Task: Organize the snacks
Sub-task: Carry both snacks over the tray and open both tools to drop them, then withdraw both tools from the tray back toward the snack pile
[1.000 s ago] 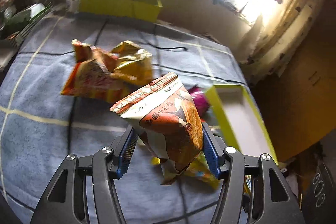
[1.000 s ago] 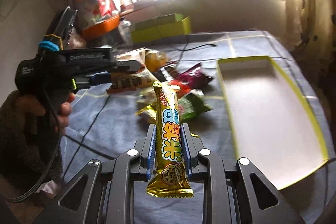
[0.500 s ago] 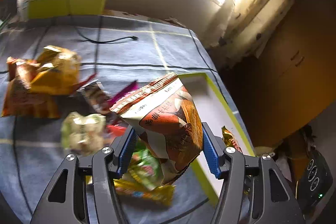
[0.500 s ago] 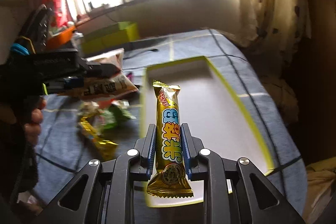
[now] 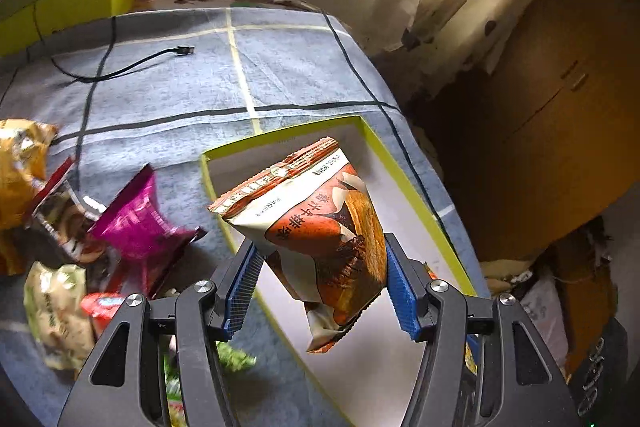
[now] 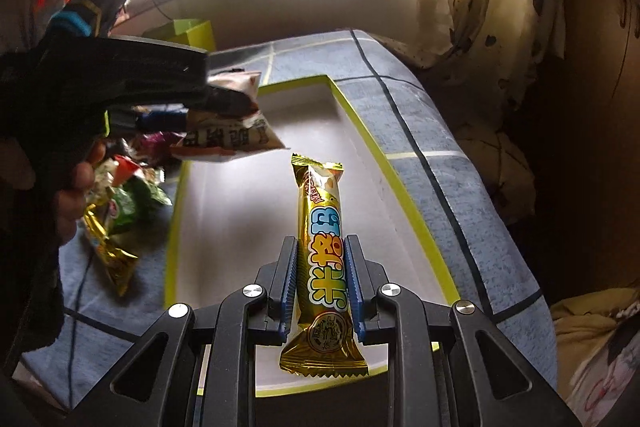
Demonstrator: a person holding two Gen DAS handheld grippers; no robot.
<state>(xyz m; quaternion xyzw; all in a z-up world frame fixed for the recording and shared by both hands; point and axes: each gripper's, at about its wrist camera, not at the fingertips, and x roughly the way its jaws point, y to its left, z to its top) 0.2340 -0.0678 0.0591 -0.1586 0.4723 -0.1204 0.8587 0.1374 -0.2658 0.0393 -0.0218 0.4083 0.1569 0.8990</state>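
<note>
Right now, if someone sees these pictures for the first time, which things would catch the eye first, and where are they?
First, the two held snacks: the left gripper clamps an orange-and-white snack bag, and the right gripper is shut on a long gold snack bar. Both hang over the shallow yellow-rimmed tray on the blue cloth. To the tray's left lies a loose pile of snack packets.

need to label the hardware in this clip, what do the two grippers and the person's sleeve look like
Both grippers, left gripper and right gripper, have black frames with triangular cutouts and silver round bolts, and ridged blue pads line the jaws. From the right wrist view the left one shows a black pistol-style body with a blue band and a yellow-green edge. The person wears a dark fuzzy sleeve.
</note>
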